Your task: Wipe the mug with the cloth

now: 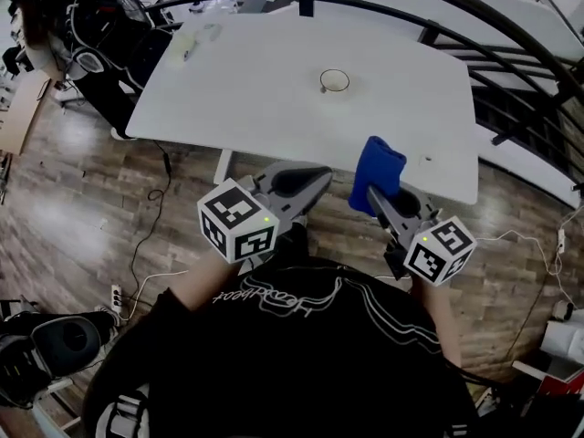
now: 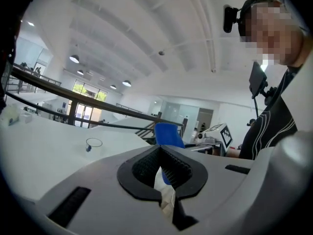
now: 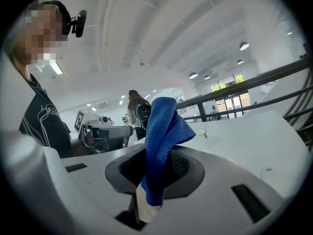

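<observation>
Right claw (image 3: 155, 168) grips blue cloth (image 3: 164, 126); left claw (image 2: 160, 153) closed.

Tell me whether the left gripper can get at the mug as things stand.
Probably yes. The mug stands on the white table, with nothing between it and the left gripper. That gripper is short of the table's near edge, jaws together and empty, so it must open first.

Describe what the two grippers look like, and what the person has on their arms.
The left hand-held gripper and right hand-held gripper are alike: light grey shells narrowing toward the jaws, which are lined with black textured pads. Each carries a white cube with black square markers and a green light. The person wears a black top with white line print; its sleeves leave the forearms uncovered.
</observation>
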